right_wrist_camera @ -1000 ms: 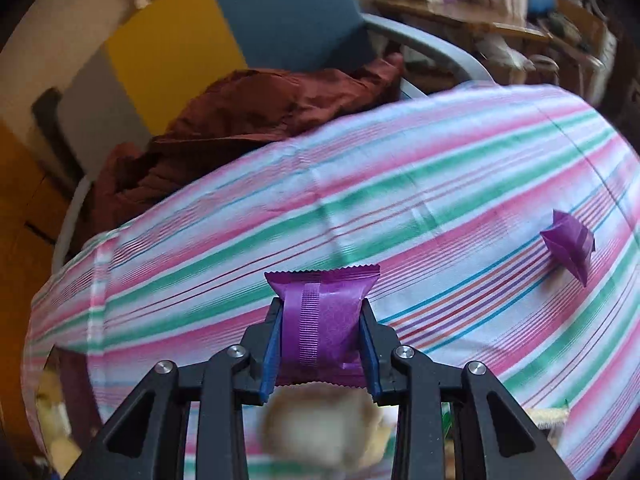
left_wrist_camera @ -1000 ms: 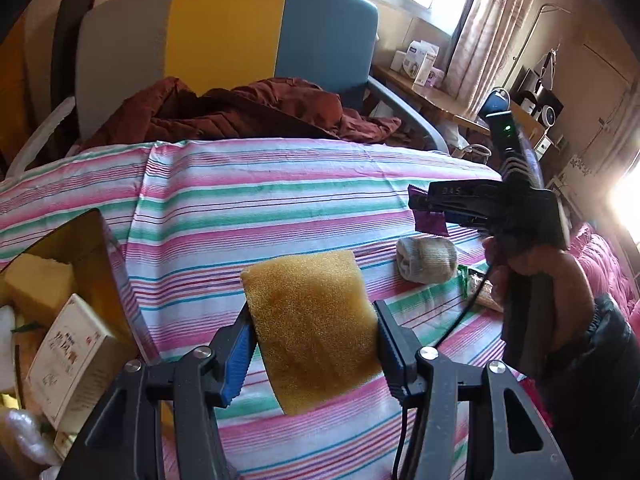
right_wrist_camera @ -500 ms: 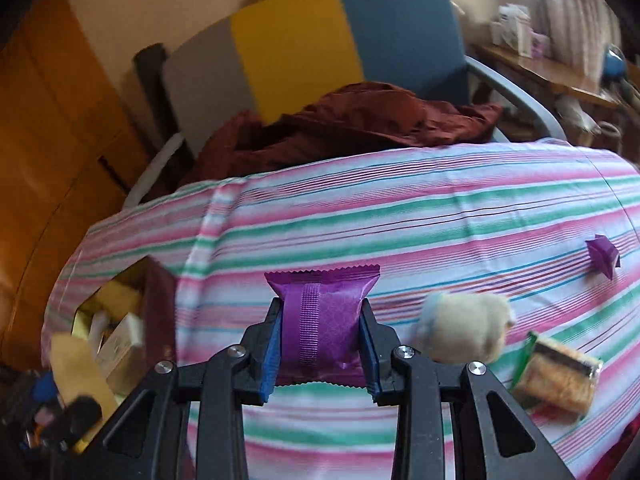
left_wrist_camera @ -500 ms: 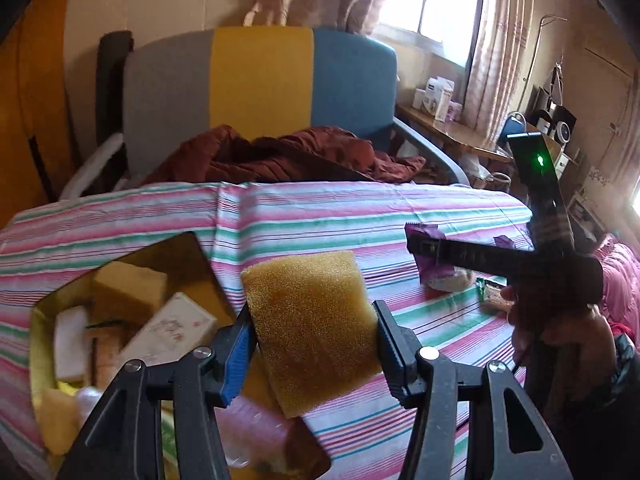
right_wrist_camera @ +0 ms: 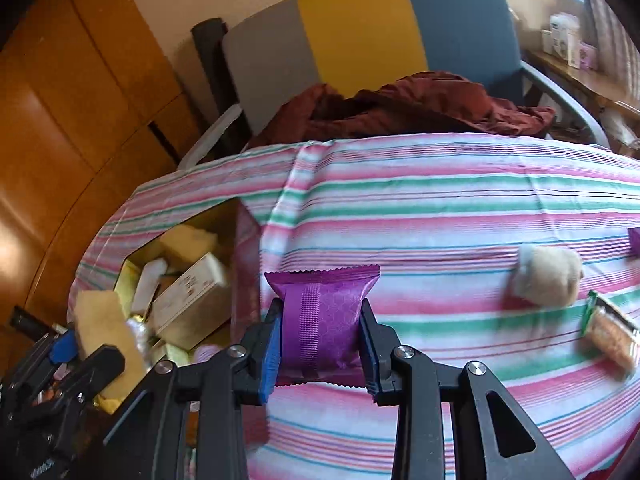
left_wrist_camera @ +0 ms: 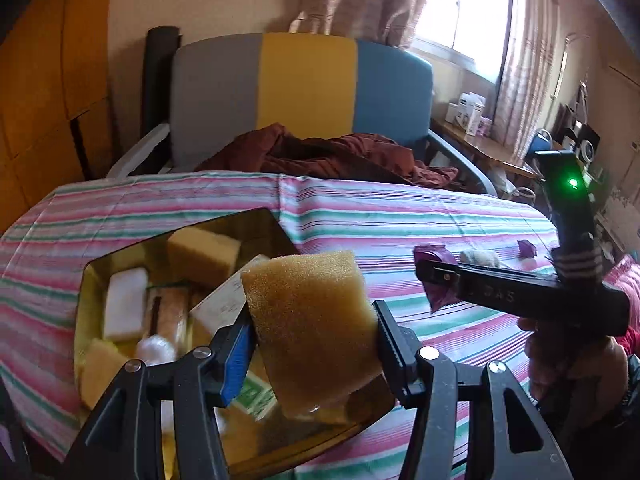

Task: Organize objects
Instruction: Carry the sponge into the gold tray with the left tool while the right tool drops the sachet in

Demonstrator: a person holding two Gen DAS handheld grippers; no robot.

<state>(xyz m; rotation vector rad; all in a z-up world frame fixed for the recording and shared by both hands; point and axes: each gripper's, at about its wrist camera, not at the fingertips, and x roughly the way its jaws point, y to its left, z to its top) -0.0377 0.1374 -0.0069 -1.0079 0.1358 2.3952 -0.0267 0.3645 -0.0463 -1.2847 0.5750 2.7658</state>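
Your left gripper (left_wrist_camera: 312,344) clamps the yellow sponge (left_wrist_camera: 310,328), the open box (left_wrist_camera: 120,264) just beyond-left | your right gripper (right_wrist_camera: 320,344) clamps the purple packet (right_wrist_camera: 322,320), box (right_wrist_camera: 132,268) far left of it

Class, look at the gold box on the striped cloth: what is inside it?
Inside the gold box: a yellow sponge block, a white bar, a cream carton and a wrapped biscuit pack. The sponge in the left gripper hides the near corner.
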